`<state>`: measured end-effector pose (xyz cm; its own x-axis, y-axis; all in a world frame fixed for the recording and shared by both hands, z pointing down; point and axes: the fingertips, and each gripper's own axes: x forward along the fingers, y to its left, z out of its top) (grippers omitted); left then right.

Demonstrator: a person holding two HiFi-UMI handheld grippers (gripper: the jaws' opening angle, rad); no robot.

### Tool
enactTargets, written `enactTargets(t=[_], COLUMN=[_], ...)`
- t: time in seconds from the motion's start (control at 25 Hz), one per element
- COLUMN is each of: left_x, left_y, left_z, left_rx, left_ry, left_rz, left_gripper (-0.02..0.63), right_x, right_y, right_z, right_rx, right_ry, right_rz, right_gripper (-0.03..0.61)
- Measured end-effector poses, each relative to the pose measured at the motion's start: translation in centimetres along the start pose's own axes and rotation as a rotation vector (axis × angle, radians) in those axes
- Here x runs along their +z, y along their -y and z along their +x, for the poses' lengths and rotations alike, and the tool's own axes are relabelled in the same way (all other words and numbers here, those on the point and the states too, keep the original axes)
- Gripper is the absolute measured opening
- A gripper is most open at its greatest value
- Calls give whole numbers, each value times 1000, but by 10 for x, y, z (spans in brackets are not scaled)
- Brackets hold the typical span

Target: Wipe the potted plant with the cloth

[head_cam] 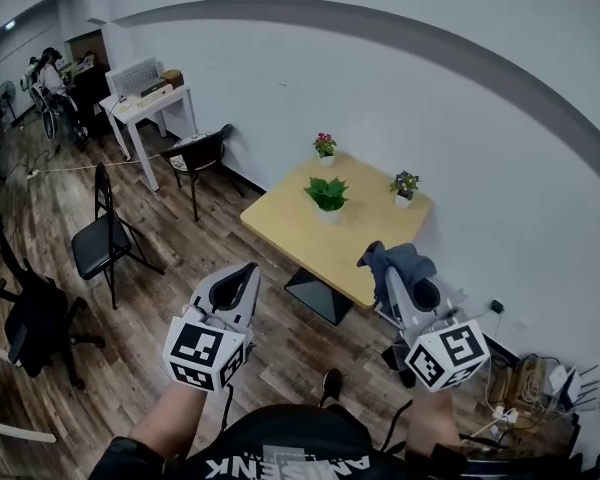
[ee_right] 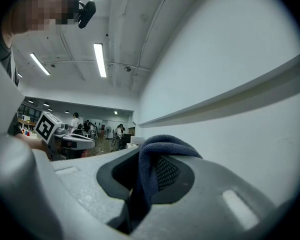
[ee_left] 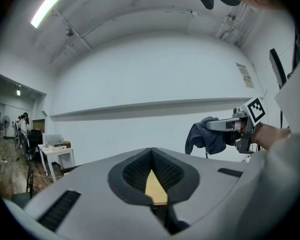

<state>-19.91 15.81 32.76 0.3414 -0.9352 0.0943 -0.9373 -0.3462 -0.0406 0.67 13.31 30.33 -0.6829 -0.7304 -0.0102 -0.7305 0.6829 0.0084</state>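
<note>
the left gripper (head_cam: 244,274) has its jaws pressed together with nothing between them; in the left gripper view its own grey body fills the lower half, and only a thin yellow sliver of the table (head_cam: 302,236) shows through the slot below the tips. the right gripper (head_cam: 390,273) is clamped on a dark blue cloth (head_cam: 401,260), which bunches over the jaw tips and hangs down between them, so in the right gripper view the line where the pads meet is covered by fabric. both grippers are held level, in front of the table's near edge, and well apart from the plants. three potted plants stand on the tabletop: a leafy green one (head_cam: 327,194) near the middle, a pink-flowered one (head_cam: 324,146) at the far corner by the wall (head_cam: 460,118), and a smaller flowering one (head_cam: 405,185) at the right edge. which of them the cloth is meant for cannot be told, and the pots are too small to make out in detail. neither gripper view shows the plants, as each gripper's body blocks the low part of the scene. the person's forearms are cut off at the bottom of the head view. a black folding chair (head_cam: 104,234) stands on the wood floor (head_cam: 180,248) to the left, and a second black chair (head_cam: 202,154) sits beside a white desk (head_cam: 140,108); the figures at the far end of the room are too small and dim to read.
</note>
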Motion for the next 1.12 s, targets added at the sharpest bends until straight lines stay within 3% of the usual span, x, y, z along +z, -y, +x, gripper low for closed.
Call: enactTargets(t=[0.24, 0.44, 1.12], left_x=[8, 11, 19], left_y=[-1, 11, 46], left_z=[60, 108, 233], left_rx=[37, 15, 59], left_ry=[-24, -31, -66], left_rz=[7, -5, 26], left_gripper=[2, 2, 2], right_x=[1, -3, -14], right_y=[62, 102, 211], right_z=[37, 56, 79], right_rx=[31, 54, 130], right_ry=[-5, -12, -2], right_rz=[12, 20, 35], right_gripper=[46, 44, 45])
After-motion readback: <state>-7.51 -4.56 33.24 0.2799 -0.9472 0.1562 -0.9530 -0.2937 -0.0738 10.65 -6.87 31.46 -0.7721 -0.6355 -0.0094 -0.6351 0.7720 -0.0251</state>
